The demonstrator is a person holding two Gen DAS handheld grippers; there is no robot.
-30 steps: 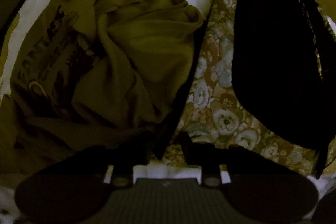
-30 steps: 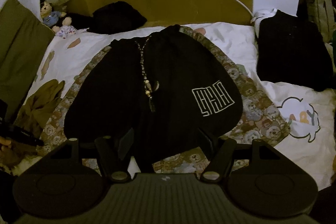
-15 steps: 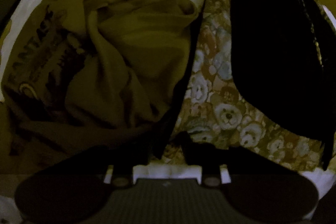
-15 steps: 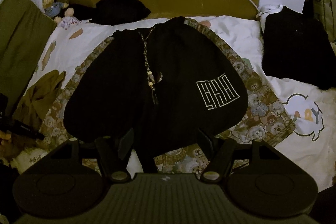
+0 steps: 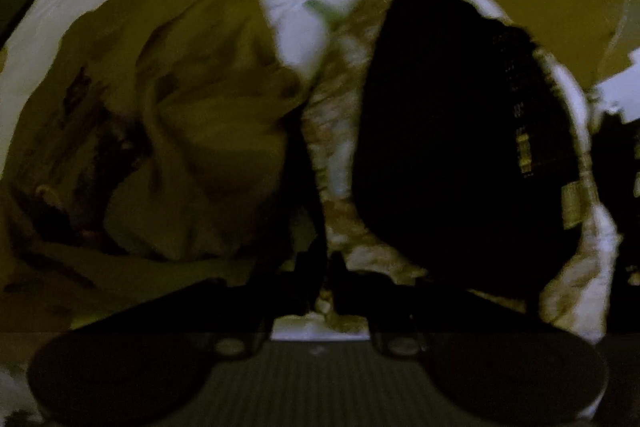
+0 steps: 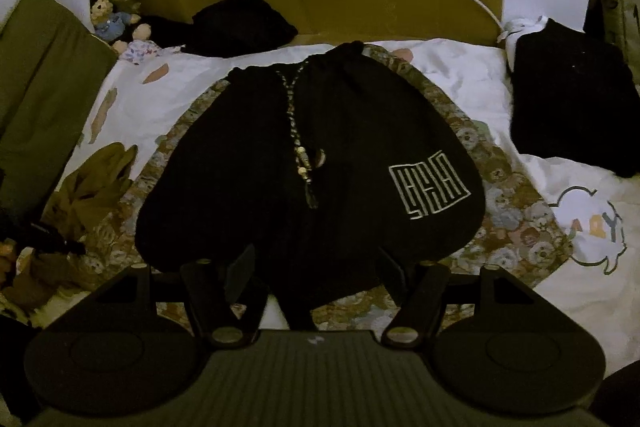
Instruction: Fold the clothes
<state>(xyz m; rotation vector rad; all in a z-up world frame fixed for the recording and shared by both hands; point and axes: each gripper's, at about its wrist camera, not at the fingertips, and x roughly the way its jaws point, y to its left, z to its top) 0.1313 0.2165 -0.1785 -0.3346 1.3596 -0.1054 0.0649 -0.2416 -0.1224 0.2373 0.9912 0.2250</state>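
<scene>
A pair of black cloth shorts (image 6: pixel 304 163) with a beaded drawstring (image 6: pixel 298 143) and a white maze-like logo (image 6: pixel 430 185) lies spread flat on a brown blanket printed with teddy bears (image 6: pixel 516 227), on top of a white bed sheet (image 6: pixel 452 75). The right gripper (image 6: pixel 320 267) hangs over the near edge of the shorts with its jaws wide apart and nothing between them. The left gripper (image 5: pixel 325 267) is closing its jaws on the dark edge of the teddy blanket, beside a crumpled olive-green T-shirt (image 5: pixel 168 131). A folded black garment (image 6: pixel 572 95) lies at the far right of the bed.
</scene>
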